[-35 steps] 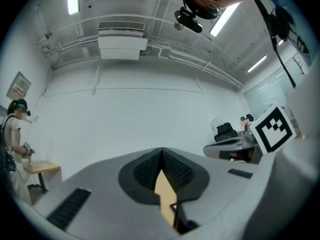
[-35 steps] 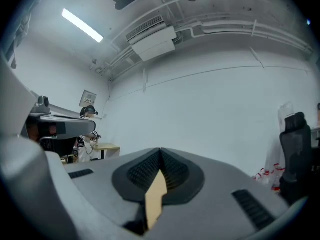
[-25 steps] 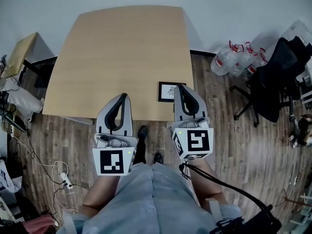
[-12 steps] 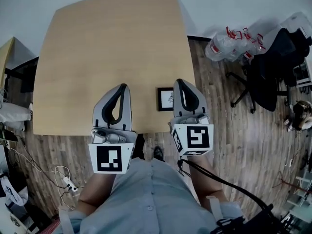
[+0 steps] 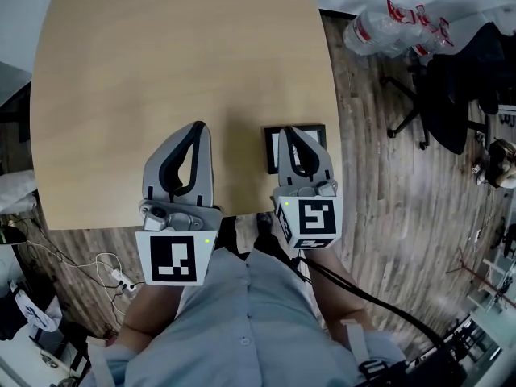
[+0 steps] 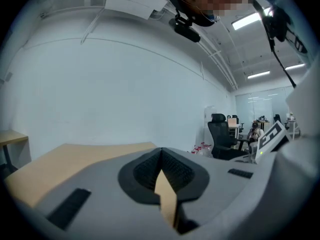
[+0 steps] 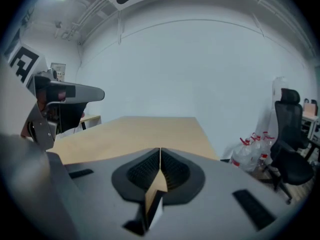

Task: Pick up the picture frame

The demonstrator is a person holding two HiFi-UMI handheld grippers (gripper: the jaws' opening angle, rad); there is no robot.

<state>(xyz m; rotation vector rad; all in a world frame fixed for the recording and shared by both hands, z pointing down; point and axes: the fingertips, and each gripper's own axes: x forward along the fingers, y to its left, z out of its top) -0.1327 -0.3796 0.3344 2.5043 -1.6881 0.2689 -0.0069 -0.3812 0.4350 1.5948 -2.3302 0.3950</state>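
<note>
The picture frame (image 5: 272, 148), black-edged with a white picture, lies flat near the front right corner of the light wood table (image 5: 161, 55). My right gripper (image 5: 289, 132) hangs over it and covers most of it; its jaws are shut with nothing between them. My left gripper (image 5: 197, 126) is over bare tabletop to the frame's left, also shut and empty. In the left gripper view the left gripper (image 6: 161, 149) has its jaw tips meeting, and the same shows for the right gripper (image 7: 160, 149) in the right gripper view. I cannot tell how high the right gripper is above the frame.
Several plastic water bottles (image 5: 395, 22) lie on the wood floor beyond the table's right edge, beside a black office chair (image 5: 459, 87). Cables and a power strip (image 5: 121, 279) lie on the floor at left. The table's front edge runs just under both grippers.
Both grippers have advanced over the table. The right one, which was beside the frame's right edge, now covers the frame. The head view has shifted forward and down.
</note>
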